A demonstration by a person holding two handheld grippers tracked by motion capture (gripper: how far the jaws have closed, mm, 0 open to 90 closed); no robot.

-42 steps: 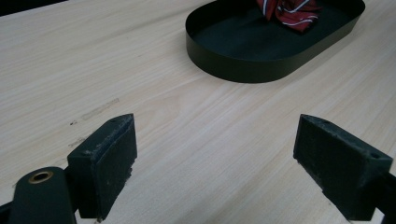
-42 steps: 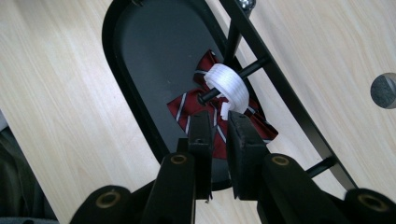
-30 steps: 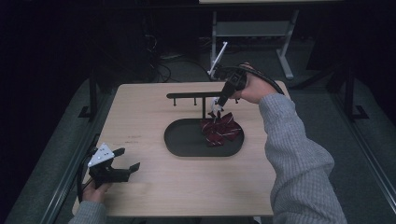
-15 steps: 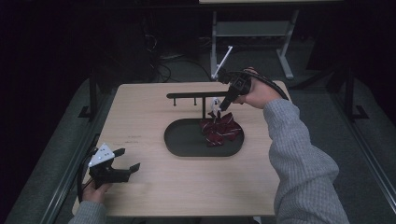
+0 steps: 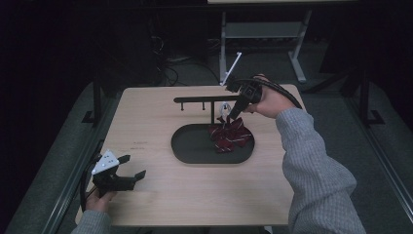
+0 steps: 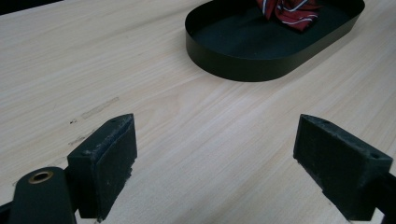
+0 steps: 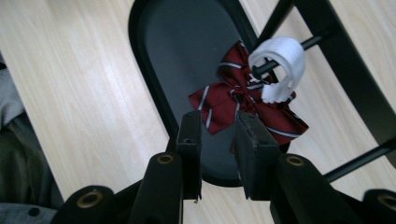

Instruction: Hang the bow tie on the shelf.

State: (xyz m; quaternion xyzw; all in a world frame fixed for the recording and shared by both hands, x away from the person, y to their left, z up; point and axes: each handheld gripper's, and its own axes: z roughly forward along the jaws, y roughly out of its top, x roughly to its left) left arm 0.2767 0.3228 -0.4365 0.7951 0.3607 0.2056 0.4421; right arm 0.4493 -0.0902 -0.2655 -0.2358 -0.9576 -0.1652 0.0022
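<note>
The right hand-held gripper (image 7: 217, 135) has its jaws drawn close together with only a narrow gap between them; they point down at a red striped bow (image 7: 243, 105), and whether they pinch any of its cloth cannot be told, since the near edge of the bow is hidden behind the jaw tips. In the high view this hand-held gripper (image 5: 233, 116) reaches down from the far right, held by a hand (image 5: 269, 100) in a grey sleeve (image 5: 314, 170). A white clip (image 7: 279, 65) on the bow loops around a thin peg of a black rack (image 5: 204, 100) that stands at the far edge of a black oval tray (image 5: 195, 151). The bow (image 5: 229, 135) hangs into the right end of the tray, the rest of which is bare. The left hand-held gripper (image 6: 215, 158) is spread wide, holding nothing, its jaws low over the wooden surface (image 6: 196, 116) at the near left corner, well apart from the tray (image 6: 243, 60). In that view the bow (image 6: 289, 9) is cut off by the top edge.
</note>
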